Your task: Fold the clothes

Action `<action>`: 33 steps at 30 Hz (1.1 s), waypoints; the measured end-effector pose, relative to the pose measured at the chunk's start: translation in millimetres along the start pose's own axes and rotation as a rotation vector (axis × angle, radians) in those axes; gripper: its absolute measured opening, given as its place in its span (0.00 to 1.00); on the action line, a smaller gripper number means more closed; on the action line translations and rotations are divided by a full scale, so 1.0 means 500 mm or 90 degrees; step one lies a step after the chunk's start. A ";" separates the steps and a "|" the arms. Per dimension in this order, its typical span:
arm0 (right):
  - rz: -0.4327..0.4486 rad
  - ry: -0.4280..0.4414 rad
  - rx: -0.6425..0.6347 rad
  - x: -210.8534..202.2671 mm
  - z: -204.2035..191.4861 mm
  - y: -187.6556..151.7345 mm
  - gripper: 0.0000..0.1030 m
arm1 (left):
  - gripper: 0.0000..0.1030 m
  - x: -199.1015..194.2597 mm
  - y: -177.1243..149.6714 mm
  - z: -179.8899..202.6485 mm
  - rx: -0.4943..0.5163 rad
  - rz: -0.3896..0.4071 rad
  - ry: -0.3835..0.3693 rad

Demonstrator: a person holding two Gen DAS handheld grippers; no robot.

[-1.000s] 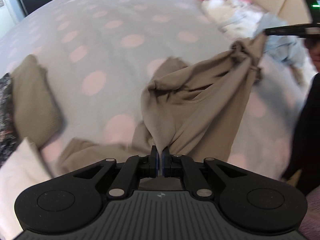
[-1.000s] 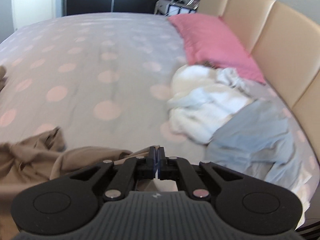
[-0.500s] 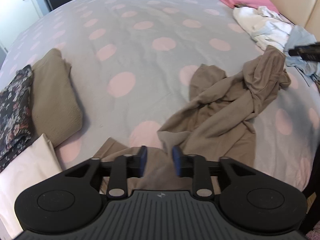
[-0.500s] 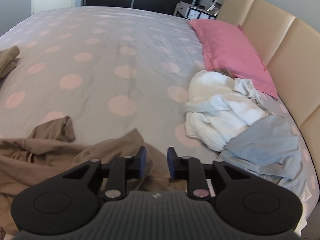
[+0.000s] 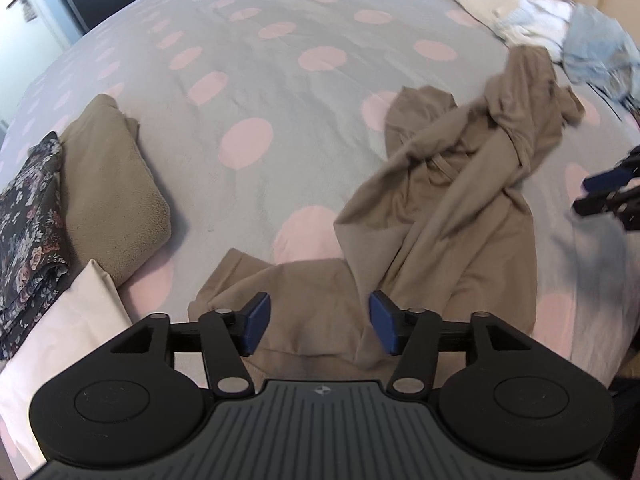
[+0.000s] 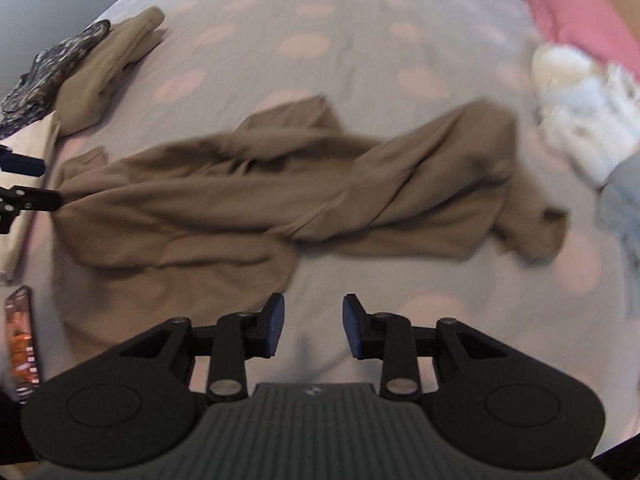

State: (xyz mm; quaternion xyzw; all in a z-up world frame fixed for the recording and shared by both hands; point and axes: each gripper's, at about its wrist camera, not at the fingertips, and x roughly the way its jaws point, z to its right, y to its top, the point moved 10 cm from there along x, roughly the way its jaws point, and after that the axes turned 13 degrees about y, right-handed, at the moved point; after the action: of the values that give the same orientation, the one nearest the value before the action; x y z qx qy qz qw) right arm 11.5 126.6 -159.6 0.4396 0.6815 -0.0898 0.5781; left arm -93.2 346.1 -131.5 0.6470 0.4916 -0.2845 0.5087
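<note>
A tan garment (image 5: 452, 208) lies twisted and crumpled on the grey bedspread with pink dots (image 5: 248, 64). My left gripper (image 5: 318, 322) hovers wide open over its near hem, nothing between its fingers. In the right wrist view the same tan garment (image 6: 280, 200) stretches across the bed, blurred. My right gripper (image 6: 313, 324) is open above bare bedspread (image 6: 360, 60) just short of the cloth. The right gripper's tips (image 5: 608, 196) show at the right edge of the left wrist view, beside the garment.
Folded clothes are stacked at the left: a tan fleece (image 5: 108, 196), a floral piece (image 5: 28, 216) and a cream one (image 5: 68, 332). A heap of white and light blue laundry (image 5: 532, 20) lies far right near a pink pillow (image 6: 576, 12). A phone (image 6: 22, 340) rests at the bed edge.
Both grippers let go of the tan garment and opened wide. The garment dropped flat on the bed. The right gripper swung back and left, now facing the garment.
</note>
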 end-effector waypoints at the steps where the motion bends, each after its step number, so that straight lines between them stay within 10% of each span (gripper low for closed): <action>1: -0.011 0.017 0.007 0.012 -0.015 -0.013 0.35 | 0.57 -0.001 -0.005 -0.002 0.001 0.003 -0.002; 11: -0.083 0.127 0.070 0.086 -0.117 -0.092 0.35 | 0.57 0.046 -0.044 -0.093 -0.049 -0.005 0.053; 24: -0.052 0.116 0.150 0.119 -0.103 -0.061 0.37 | 0.55 0.167 -0.046 -0.155 -0.131 -0.070 0.068; 26: -0.047 0.118 0.139 0.126 -0.115 -0.057 0.37 | 0.47 0.175 -0.044 -0.148 -0.131 -0.078 0.064; 29: -0.052 0.133 0.114 0.137 -0.134 -0.059 0.05 | 0.19 0.180 -0.043 -0.130 -0.128 -0.093 0.049; 33: -0.036 0.141 0.117 0.120 -0.121 -0.059 0.03 | 0.05 0.152 -0.042 -0.116 -0.126 -0.104 0.035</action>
State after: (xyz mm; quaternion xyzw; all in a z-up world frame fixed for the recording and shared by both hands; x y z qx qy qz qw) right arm -49.0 176.8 -203.9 0.4784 0.7420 -0.1194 0.4541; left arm -93.4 426.7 -187.1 0.5589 0.5823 -0.2574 0.5313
